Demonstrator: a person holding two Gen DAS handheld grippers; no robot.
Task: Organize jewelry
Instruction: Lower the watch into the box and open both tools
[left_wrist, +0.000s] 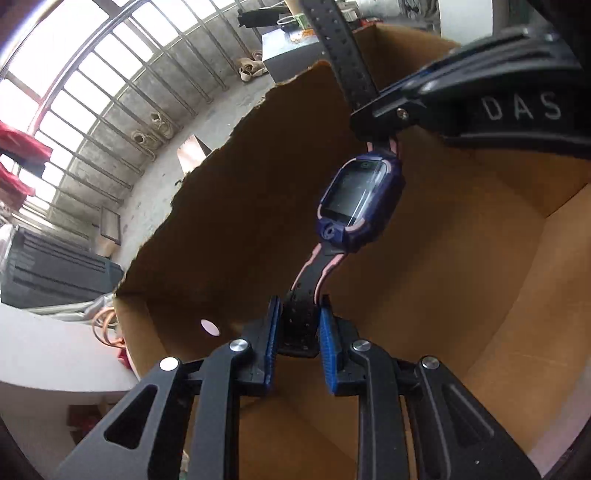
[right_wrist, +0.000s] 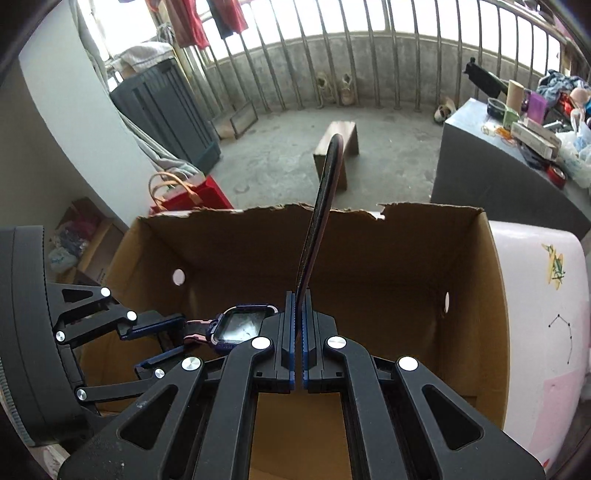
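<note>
A: What sits at the centre of the left wrist view?

B: A watch (left_wrist: 360, 197) with a purple case, a dark square screen and pink trim. It hangs in the air over an open cardboard box (left_wrist: 240, 192), screen facing the camera.

A: Who holds it?

B: Both grippers. The left gripper (left_wrist: 297, 332), at the lower middle of the frame, is clenched on the lower strap (left_wrist: 306, 291), its blue-padded fingers (left_wrist: 327, 343) pressing each side. The right gripper (left_wrist: 384, 110) comes in from the upper right and is clamped on the upper strap (left_wrist: 340, 48) just above the case.

A: And the right wrist view?

B: The right gripper (right_wrist: 298, 306) is at centre, fingers (right_wrist: 289, 332) closed tight on the black strap (right_wrist: 321, 206), which rises edge-on up the middle of the frame. The watch (right_wrist: 242, 326) lies just left of those fingers, screen up. The left gripper (right_wrist: 181, 330) reaches in from the left edge, gripping the other strap end.

A: What surrounds it?

B: The box (right_wrist: 491, 295) has a torn far rim and a round hole in each side wall. A white table (right_wrist: 546, 314) shows at the right of it.
</note>
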